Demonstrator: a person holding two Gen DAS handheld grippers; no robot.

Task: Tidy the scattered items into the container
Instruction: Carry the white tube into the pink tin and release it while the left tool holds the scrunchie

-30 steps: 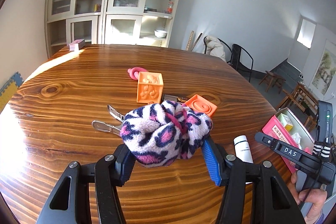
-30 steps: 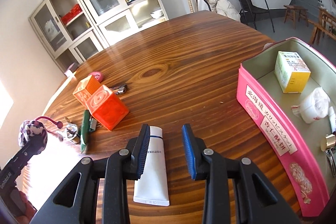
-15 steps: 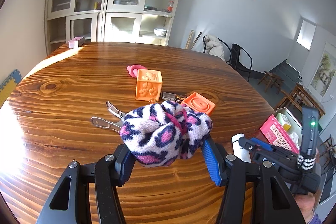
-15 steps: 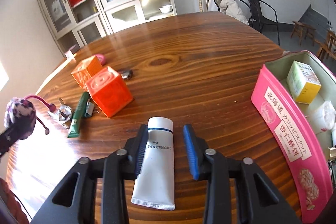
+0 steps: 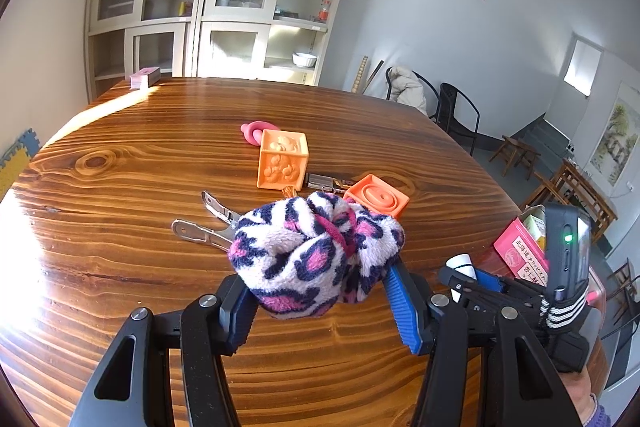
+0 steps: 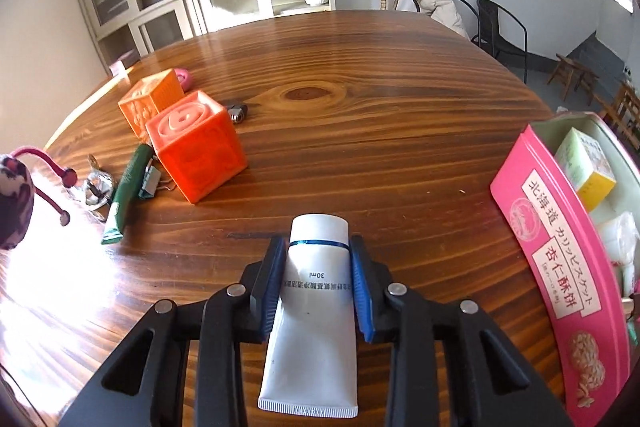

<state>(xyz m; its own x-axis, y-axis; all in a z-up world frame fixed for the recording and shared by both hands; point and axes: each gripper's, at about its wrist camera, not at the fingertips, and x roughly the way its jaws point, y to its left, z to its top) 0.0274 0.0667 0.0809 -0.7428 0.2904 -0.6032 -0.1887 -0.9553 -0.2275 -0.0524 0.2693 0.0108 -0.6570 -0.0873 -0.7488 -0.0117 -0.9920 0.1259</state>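
Beside the pink tin (image 6: 560,251), partly filled, my right claw (image 6: 316,267) is closing on the white tube (image 6: 312,311); my left claw (image 5: 320,301) grips the fleece pouch (image 5: 316,259). Blocks (image 6: 196,143), clips and a sachet remain on the bench (image 6: 360,87).

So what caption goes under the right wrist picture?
Right gripper closing its jaws on a white tube, pink tin beside.

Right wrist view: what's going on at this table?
A person is tidying loose items into a pink tin with two handheld grippers. The right gripper is closing its jaws around a white tube lying on the wooden table, pads at its sides. The left gripper holds a fuzzy leopard-print pouch above the table. Two orange cubes, a green packet and metal bits remain out; the tin already holds a small box.
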